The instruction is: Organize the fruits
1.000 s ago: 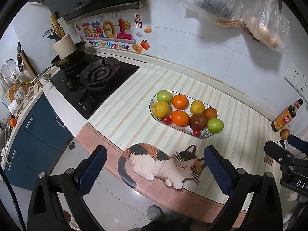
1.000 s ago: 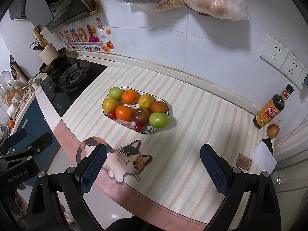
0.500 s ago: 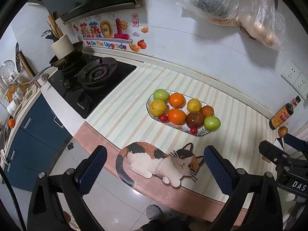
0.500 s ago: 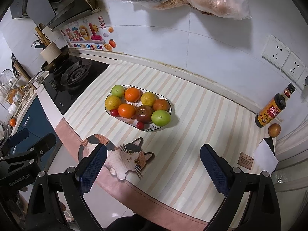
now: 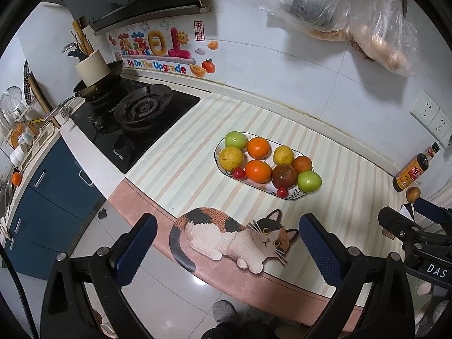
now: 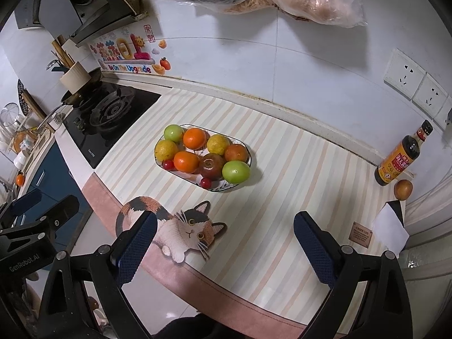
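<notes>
Nearing fruit plate (image 5: 219, 152) (slightly) | both grippers unchanged, spread, empty

My left wrist camera looks down and forward from beyond the counter's near edge, well back from the fruit plate (image 5: 293, 196). My right wrist camera faces likewise from further right. Both share the plate, cat mat (image 5: 226, 233) and stove (image 6: 110, 110).
</notes>
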Motion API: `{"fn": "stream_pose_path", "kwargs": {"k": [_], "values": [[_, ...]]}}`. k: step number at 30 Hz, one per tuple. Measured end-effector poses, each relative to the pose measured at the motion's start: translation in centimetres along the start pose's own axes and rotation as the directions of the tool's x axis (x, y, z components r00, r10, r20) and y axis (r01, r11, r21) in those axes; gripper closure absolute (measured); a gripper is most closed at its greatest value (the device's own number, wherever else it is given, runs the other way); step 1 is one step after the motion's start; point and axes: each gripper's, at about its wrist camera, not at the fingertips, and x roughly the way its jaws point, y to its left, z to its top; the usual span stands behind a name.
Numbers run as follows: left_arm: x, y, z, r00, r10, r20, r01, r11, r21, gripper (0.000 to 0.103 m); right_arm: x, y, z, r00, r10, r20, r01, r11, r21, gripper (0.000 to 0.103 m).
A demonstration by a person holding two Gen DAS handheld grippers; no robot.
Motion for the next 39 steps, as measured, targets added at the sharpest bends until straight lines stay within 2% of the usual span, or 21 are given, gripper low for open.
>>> {"fn": "stream_pose_path", "kwargs": {"k": [39], "values": [[-0.62,0.31,-0.26,1.000,-0.006,0.008,0.006,1.000,0.007,0.000,-0.63,0.23,0.36,1.000,0.009,-0.009,-0.010,1.000,-0.010,0.004]]}}
